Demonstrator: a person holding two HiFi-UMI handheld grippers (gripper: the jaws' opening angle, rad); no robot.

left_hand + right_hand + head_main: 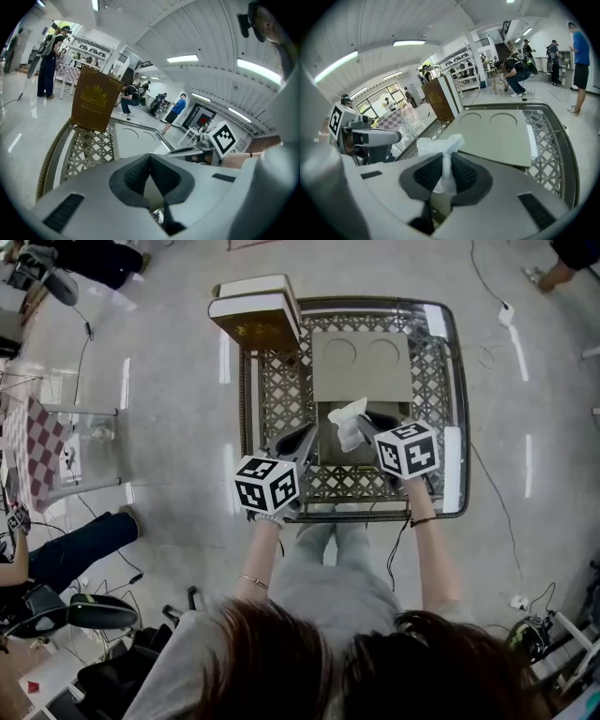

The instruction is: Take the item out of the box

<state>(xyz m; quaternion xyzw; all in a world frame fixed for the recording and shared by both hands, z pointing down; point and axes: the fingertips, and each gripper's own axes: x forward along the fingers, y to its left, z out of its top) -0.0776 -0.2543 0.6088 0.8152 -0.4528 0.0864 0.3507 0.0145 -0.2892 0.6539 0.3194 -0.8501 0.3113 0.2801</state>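
A flat grey cardboard box [361, 367] with two round marks on its lid lies on a lattice table [450, 381]. At its near end a crumpled white tissue [349, 423] sticks up. My right gripper [364, 425] is shut on it. In the right gripper view the tissue [440, 145] is pinched between the dark pads [464, 173] and fans out above them, with the box [497, 131] just behind. My left gripper [305, 437] rests at the box's near left edge. Its jaws [150, 157] meet at the tips, and I see nothing between them.
A brown box with a white lid [258, 315] stands on the table's far left corner, also seen in the left gripper view [96, 103]. The table has a raised metal rim. Several people stand around the room, well away from the table.
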